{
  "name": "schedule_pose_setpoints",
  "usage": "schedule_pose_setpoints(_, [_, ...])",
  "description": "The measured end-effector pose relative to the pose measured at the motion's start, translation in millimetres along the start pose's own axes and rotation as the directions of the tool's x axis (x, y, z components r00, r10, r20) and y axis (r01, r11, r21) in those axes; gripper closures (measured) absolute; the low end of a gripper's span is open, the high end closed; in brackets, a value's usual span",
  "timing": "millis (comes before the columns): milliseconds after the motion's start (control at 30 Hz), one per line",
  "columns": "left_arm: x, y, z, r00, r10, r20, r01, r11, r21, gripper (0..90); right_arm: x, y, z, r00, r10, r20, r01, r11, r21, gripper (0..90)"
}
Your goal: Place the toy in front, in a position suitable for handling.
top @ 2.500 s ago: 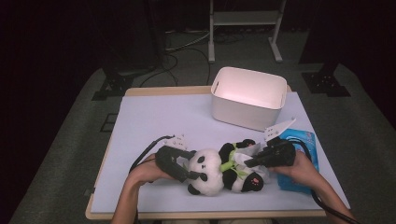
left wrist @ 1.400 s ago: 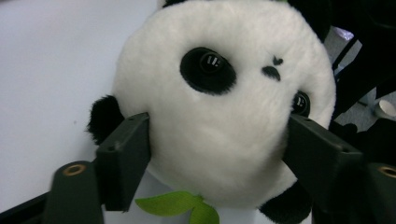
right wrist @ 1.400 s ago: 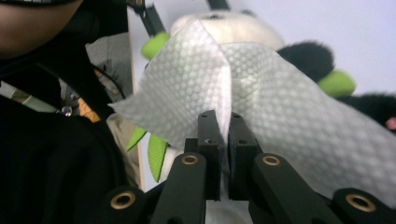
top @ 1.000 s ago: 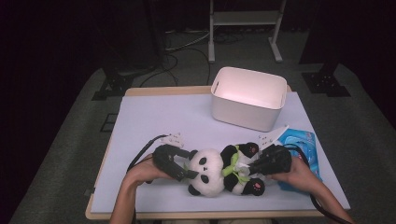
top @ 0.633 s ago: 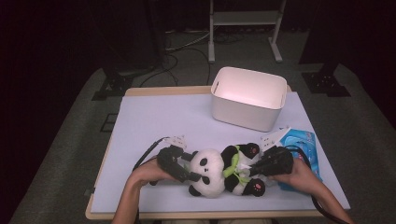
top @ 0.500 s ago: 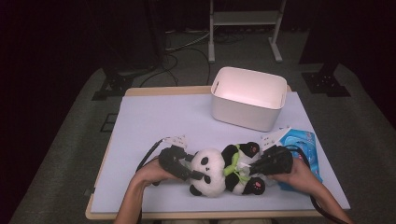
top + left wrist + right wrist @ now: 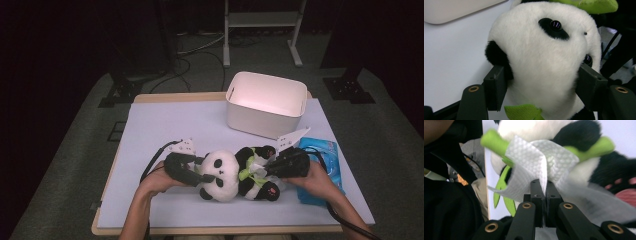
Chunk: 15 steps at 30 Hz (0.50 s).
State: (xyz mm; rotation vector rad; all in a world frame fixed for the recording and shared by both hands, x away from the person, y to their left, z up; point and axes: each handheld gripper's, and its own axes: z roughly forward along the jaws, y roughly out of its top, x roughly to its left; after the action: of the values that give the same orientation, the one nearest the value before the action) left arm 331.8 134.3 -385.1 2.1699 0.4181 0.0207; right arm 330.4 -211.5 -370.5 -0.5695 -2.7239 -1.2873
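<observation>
A black-and-white plush panda (image 7: 230,175) with a green ribbon (image 7: 599,146) lies on its side near the table's front edge. My left gripper (image 7: 204,176) comes in from the left; its jaws have just been closing, with the panda's head (image 7: 541,57) between them. Both pads (image 7: 495,87) now press into the fur at the sides of the head. My right gripper (image 7: 262,170) reaches in from the right, shut on a white wipe (image 7: 531,162). The wipe lies against the panda's body by the ribbon.
A white bin (image 7: 266,102) stands at the back right of the lavender table top (image 7: 165,125). A blue wipe packet (image 7: 325,160) lies under my right hand near the right edge. Cables trail from both grippers toward the front edge.
The left gripper's jaws have narrowed onto the panda's head. The right gripper has brought the wipe down and left onto the panda's body and has stayed there since.
</observation>
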Motion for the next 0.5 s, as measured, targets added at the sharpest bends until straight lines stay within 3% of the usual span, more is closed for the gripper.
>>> schedule_pose_setpoints(300, [-7.3,2.9,-0.3,0.9987,0.049,-0.017,-0.049,0.9988,0.009,33.2,-2.2,16.4,-12.1,0.9988,-0.004,0.049,0.006,0.999,-0.033,87.0])
schedule_pose_setpoints(500, [-11.1,5.9,-0.5,0.9978,0.063,-0.021,-0.063,0.9979,0.017,33.1,-0.7,25.5,-9.3,0.9975,-0.023,0.066,0.024,1.0,-0.018,86.9])
